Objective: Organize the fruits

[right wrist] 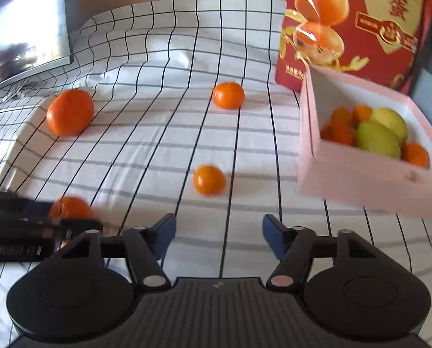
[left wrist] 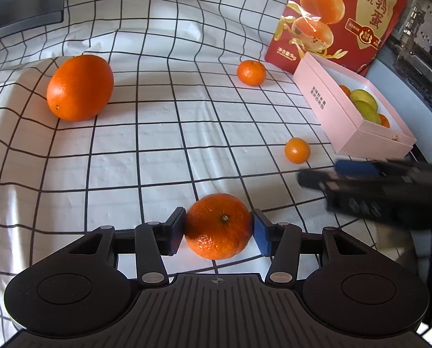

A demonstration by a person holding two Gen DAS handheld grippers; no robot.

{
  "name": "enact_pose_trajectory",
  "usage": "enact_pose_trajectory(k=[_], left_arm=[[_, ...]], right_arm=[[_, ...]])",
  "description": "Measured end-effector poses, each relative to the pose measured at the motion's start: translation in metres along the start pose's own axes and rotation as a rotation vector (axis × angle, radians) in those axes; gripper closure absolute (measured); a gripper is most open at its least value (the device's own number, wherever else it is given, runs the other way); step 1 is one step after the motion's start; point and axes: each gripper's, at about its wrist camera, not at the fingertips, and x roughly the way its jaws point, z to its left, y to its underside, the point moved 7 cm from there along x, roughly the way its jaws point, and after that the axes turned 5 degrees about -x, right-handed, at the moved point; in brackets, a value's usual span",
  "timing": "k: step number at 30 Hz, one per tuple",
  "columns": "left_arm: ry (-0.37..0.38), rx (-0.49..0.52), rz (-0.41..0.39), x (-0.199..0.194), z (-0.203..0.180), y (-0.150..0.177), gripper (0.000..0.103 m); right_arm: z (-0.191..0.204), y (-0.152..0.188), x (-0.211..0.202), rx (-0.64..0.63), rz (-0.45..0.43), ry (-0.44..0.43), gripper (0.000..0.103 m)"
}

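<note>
Left gripper (left wrist: 218, 227) is seen with a mandarin (left wrist: 218, 226) clamped between its two blue pads, the fruit's stem end turned up toward the camera; both pads are pressed against its sides, above the checked white cloth (left wrist: 158, 145). Right gripper (right wrist: 219, 233) is held with its jaws apart and nothing between them, only cloth showing in the gap; no earlier view is given, so only this parted, empty state can be told.

Ahead of the right gripper, a small mandarin (right wrist: 209, 179) is found lying on the cloth, well apart from the pads. Farther back, another mandarin (right wrist: 228, 95) is seen, and off to the left a large orange (right wrist: 70, 112) is resting on a raised fold.

To the right, a pink box (right wrist: 361, 177) is placed open-topped, with two green-yellow fruits (right wrist: 378, 139) and several small mandarins (right wrist: 342, 127) lying inside. Behind it, a red printed bag (right wrist: 361, 23) is stood upright, touching the box's far end.

Between the right gripper and the loose mandarins, nothing is seen in the way.
</note>
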Motion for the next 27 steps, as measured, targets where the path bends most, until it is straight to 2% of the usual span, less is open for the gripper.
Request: enact_pose_trajectory(k=[7,8,9,11,20,27], left_arm=[[0.002,0.001,0.001,0.000,0.001,0.000,0.049],[0.001,0.002,0.001,0.000,0.001,0.000,0.049],[0.002,0.002,0.001,0.000,0.001,0.000,0.049],[0.001,0.003,0.001,0.000,0.000,-0.001,0.048],[-0.001,0.006,0.001,0.001,0.001,-0.001,0.048],[-0.014,0.031,0.007,0.002,-0.003,0.000,0.048]], right_arm=[[0.004,-0.023,0.030,0.012,0.036,0.003,0.050],[0.006,-0.025,0.033,-0.003,0.036,0.009,0.055],[0.009,-0.025,0.035,-0.020,0.038,0.010,0.065],[0.014,-0.026,0.037,-0.044,0.045,0.012,0.074],[0.018,-0.008,0.009,-0.060,0.047,-0.037,0.074],[0.003,0.020,-0.017,-0.038,0.060,-0.025,0.074]])
